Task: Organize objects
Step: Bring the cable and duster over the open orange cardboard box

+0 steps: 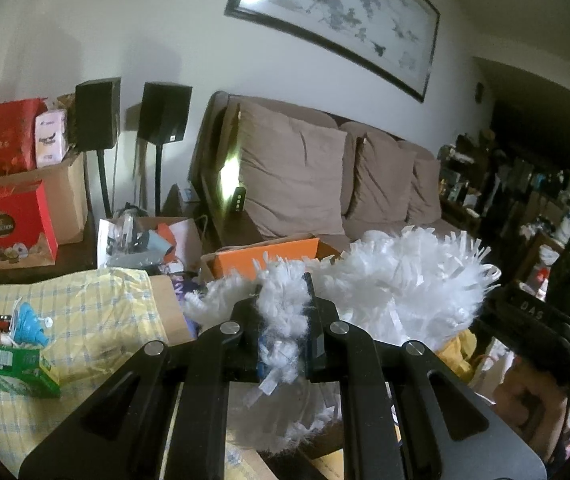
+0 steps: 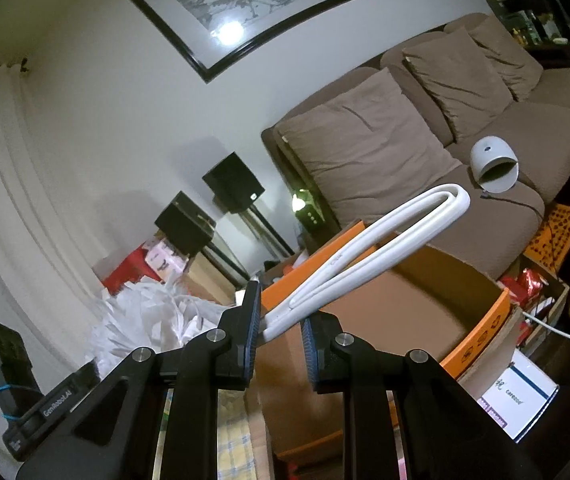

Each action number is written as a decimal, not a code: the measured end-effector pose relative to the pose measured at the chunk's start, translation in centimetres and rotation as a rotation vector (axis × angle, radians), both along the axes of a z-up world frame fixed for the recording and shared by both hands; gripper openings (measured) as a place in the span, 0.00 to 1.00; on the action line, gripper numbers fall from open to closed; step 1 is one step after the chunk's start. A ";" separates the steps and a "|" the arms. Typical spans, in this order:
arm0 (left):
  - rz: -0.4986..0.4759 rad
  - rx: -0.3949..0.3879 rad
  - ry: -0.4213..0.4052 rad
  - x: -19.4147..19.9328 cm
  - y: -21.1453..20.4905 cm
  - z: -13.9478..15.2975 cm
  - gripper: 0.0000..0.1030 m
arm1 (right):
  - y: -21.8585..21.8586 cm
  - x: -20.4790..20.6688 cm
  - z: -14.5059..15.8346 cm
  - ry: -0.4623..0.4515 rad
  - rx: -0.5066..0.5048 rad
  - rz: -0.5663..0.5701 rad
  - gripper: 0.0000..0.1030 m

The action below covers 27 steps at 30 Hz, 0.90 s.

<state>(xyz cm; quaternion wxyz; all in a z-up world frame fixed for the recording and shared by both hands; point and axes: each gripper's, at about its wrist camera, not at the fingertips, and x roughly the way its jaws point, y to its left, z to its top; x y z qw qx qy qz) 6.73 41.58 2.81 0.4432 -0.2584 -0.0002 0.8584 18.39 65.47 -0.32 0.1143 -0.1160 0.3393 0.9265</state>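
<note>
Holding: the left gripper (image 1: 285, 320) has its jaws pinched on a fluffy white duster head (image 1: 397, 280), with fibres bunched between the two fingers.
Duster head: it is held in the air in front of the left gripper, spreading to the right of the fingers and hiding part of an orange box (image 1: 265, 258) behind it; in the right wrist view the same white fluff (image 2: 145, 316) shows at lower left.
White handle: a long white loop-shaped handle (image 2: 385, 240) runs up and to the right from between the fingers of the right gripper (image 2: 281, 324); its near end lies against the left finger's pad (image 2: 255, 320).
Right jaws: spread somewhat, with a gap between the handle and the right finger, so whether they truly clamp it cannot be told.
Below the handle: an open orange-edged cardboard box (image 2: 485, 320).
Behind: a brown sofa (image 1: 325, 184) with cushions, and a white dome-shaped device (image 2: 493, 168) on its seat.
Left side: two black speakers (image 1: 129, 116) on stands, red gift boxes (image 1: 5, 220), and a yellow checked cloth (image 1: 97, 312) with a green carton (image 1: 13, 368) on it.
Wall: a framed ink painting (image 1: 337, 12).
</note>
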 end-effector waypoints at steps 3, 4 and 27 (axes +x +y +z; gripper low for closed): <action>-0.002 -0.004 0.006 -0.1 0.7 0.3 0.11 | 0.3 0.1 -0.2 -0.003 -0.010 -0.013 0.18; -0.003 -0.005 0.007 -0.2 0.9 0.3 0.11 | 0.4 0.1 -0.3 -0.004 -0.014 -0.016 0.19; -0.012 -0.026 0.014 -1.6 3.7 -0.3 0.11 | 1.3 0.0 -1.0 -0.026 -0.035 -0.051 0.20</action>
